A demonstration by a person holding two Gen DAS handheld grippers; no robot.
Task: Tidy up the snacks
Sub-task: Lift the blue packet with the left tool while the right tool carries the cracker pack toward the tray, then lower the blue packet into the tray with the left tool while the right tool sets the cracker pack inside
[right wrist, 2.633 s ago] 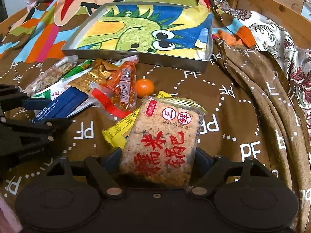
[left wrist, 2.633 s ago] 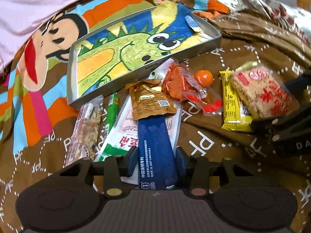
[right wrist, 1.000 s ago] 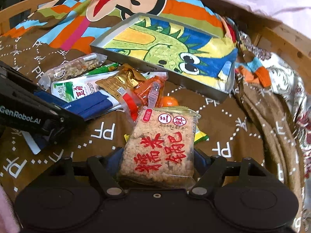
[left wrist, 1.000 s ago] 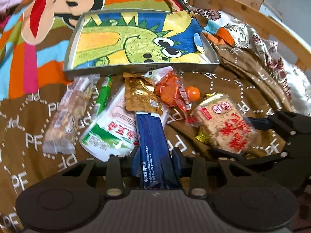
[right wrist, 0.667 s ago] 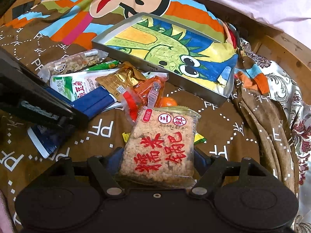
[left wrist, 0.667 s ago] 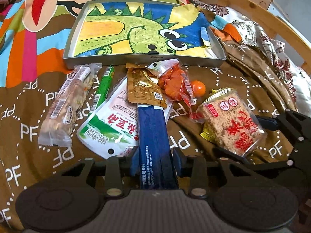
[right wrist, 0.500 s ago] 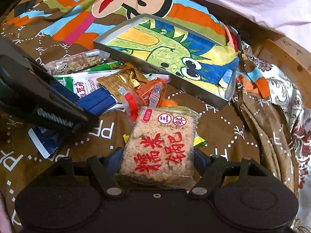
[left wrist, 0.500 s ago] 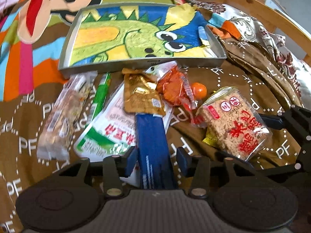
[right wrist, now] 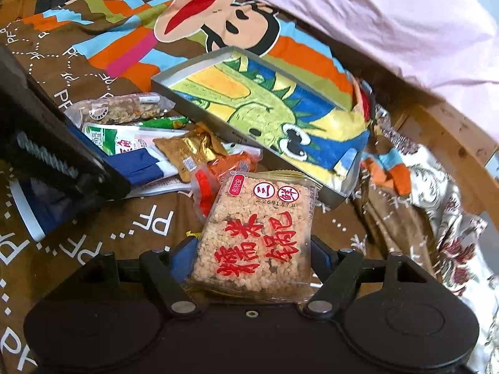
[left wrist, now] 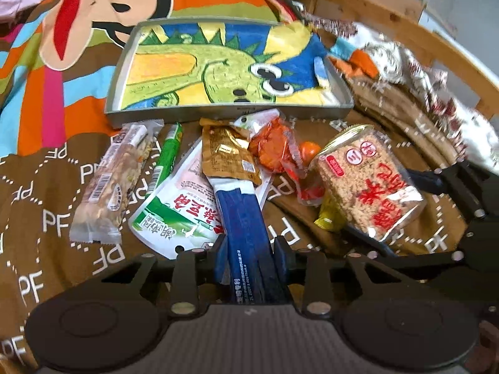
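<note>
The left hand-held gripper [left wrist: 249,251] has just been closing, and its blue pads now pinch the near end of a long, flat navy sachet [left wrist: 244,218] with glossy film and fine white print. The right hand-held gripper [right wrist: 249,258] clamps a square, clear-wrapped rice cake [right wrist: 257,237], grainy and tan under bold red characters; the left camera shows this pack raised at the right of the pile.

Everything lies on a bed under a soft brown blanket [left wrist: 46,218] dotted with white "PF" letters. Just beyond the sachet lie a smooth white-and-green pouch [left wrist: 174,215], partly under it, and a crinkled gold foil packet [left wrist: 226,152] overlapping its far end. To the left lie a slim green stick [left wrist: 168,155] and a clear bar of nuts [left wrist: 115,180]. To the right sit a wrinkled orange-red pack [left wrist: 274,149], a small round orange [left wrist: 310,149] and a yellow wrapper [left wrist: 329,218] under the rice cake.

Farther off, touching the pile's far edge, a shallow rectangular metal tray [left wrist: 218,113] is lined with a green dinosaur drawing.
</note>
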